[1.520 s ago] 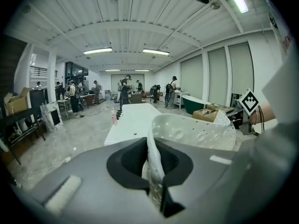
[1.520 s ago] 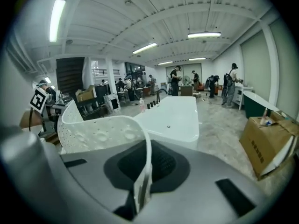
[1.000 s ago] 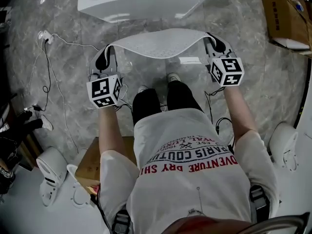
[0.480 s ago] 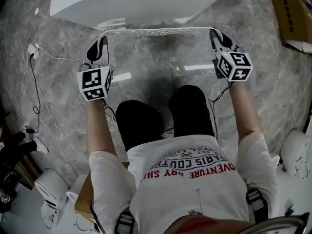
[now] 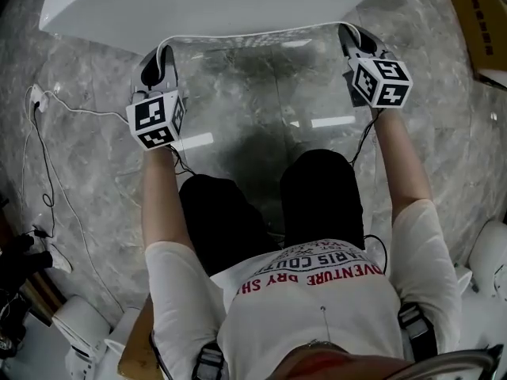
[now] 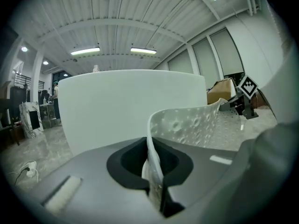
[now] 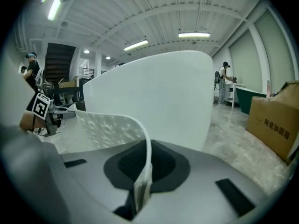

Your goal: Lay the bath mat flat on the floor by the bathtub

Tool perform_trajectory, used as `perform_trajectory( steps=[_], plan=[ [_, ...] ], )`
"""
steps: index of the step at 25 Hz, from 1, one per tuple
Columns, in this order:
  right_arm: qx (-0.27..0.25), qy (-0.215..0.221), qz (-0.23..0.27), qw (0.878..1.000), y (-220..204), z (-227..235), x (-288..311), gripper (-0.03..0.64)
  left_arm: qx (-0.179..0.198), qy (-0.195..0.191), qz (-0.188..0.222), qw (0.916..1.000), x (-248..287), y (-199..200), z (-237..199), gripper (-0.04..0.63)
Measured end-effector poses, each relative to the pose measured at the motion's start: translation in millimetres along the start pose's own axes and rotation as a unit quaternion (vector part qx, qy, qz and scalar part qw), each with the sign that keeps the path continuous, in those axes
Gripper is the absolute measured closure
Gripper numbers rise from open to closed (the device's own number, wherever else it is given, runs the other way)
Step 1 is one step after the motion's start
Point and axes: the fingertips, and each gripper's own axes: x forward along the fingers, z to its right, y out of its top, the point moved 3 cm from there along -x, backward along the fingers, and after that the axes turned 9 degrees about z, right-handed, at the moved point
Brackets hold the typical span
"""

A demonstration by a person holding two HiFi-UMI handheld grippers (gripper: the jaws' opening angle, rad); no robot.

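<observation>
A pale, see-through bath mat (image 5: pixel 253 36) with a bumpy surface is stretched between my two grippers, its top edge running just in front of the white bathtub (image 5: pixel 214 2). My left gripper (image 5: pixel 158 58) is shut on the mat's left corner, my right gripper (image 5: pixel 352 38) on its right corner. In the left gripper view the mat (image 6: pixel 191 125) rises out of the closed left gripper (image 6: pixel 152 171) and curves right, with the bathtub (image 6: pixel 117 106) close behind. In the right gripper view the mat (image 7: pixel 107 129) leaves the closed right gripper (image 7: pixel 142 181) and bends left before the bathtub (image 7: pixel 159 101).
A white plug and cable (image 5: pixel 36 101) lie on the grey marble floor at the left. A cardboard box (image 5: pixel 485 22) stands at the upper right. White machine bases sit at the lower left (image 5: pixel 79 323) and right edge (image 5: pixel 491 252). The person's legs (image 5: pixel 317 196) stand behind the mat.
Both grippers have carried the mat forward to the bathtub, which now fills the top of the head view. The mat's top edge has gone from a sagging arc to a nearly straight line.
</observation>
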Motion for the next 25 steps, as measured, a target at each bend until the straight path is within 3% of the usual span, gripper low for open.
perform_trajectory(
  steps=[4,7,10,15,20,25],
  plan=[
    [-0.025,0.013,0.006,1.000,-10.1,2.4,16.3,0.603,-0.018,-0.002,0.015,0.9997,13.9,-17.7,-10.6,0.578],
    [-0.038,0.024,0.001,0.999,-25.7,5.1,23.8,0.603,-0.007,-0.016,0.011,0.9998,20.7,-32.9,-9.8,0.578],
    [-0.027,0.040,-0.008,0.999,-51.8,2.1,22.6,0.603,-0.008,-0.037,-0.005,0.9993,11.0,-56.9,-3.0,0.578],
    [0.011,0.088,-0.008,0.996,-84.3,-14.5,2.7,0.603,-0.041,-0.088,-0.020,0.9951,-18.6,-90.5,6.7,0.578],
    [0.016,0.104,-0.066,0.992,-117.6,-19.2,-3.2,0.603,-0.049,-0.138,-0.056,0.9877,-25.4,-110.5,22.5,0.578],
    [0.012,0.107,-0.139,0.984,-159.9,-22.5,-1.9,0.603,-0.085,-0.129,-0.121,0.9806,-25.2,-154.1,23.9,0.578]
  ],
)
